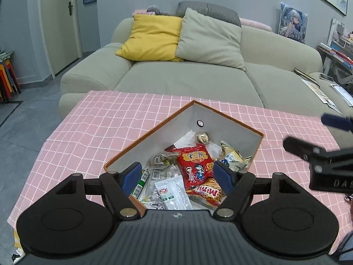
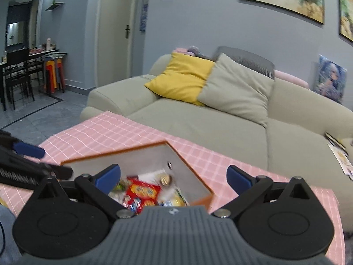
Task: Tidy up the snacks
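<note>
The left hand-held gripper (image 1: 178, 176) hangs above the near corner of an orange-rimmed box (image 1: 233, 119), its 2 blue-padded fingers (image 1: 132, 174) spread apart with nothing between them. The box sits on a surface covered by a pink checked cloth (image 1: 92, 128), turned so that 1 corner points toward the sofa (image 1: 187, 77).

The snacks lie loose inside the box: a red packet (image 1: 195, 165) with cartoon figures in the middle, a striped orange-red packet (image 1: 209, 191) just below it, a white sachet (image 1: 172, 193) with a green mark beside them, a pale yellow bag (image 1: 231, 156) against the right wall, and a small gold-wrapped piece (image 1: 203, 137) near the far corner.

The right hand-held gripper (image 2: 174, 176) is also above the box, nearer its right side, with its jaws wide open and empty; its view is blurred. In the left wrist view it shows at the right edge (image 1: 317, 145), apart from the box.

A yellow cushion (image 1: 152, 37) and a grey cushion (image 1: 209, 37) lean on the sofa behind.
</note>
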The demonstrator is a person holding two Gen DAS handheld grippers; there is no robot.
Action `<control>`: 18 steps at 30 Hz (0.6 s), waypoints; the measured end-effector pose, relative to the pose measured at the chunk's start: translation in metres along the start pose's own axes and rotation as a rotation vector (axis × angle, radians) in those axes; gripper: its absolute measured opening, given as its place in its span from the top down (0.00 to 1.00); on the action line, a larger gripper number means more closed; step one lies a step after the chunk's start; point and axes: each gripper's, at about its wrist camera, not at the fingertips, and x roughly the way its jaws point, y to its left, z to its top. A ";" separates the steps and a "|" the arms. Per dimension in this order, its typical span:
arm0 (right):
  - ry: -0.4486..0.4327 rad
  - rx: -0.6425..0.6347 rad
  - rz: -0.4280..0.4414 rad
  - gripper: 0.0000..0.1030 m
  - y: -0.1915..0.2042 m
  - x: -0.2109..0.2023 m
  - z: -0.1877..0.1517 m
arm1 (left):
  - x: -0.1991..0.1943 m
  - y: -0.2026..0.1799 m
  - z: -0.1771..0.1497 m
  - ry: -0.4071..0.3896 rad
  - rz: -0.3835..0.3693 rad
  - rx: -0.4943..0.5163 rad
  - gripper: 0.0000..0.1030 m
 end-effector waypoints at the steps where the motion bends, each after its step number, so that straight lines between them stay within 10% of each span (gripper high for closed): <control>1: 0.007 0.005 -0.013 0.04 -0.002 -0.004 -0.007 | -0.002 -0.003 -0.002 -0.006 0.001 0.002 0.16; 18: 0.080 0.111 -0.073 0.04 -0.015 -0.051 -0.088 | -0.020 -0.033 -0.040 -0.006 0.003 0.016 0.16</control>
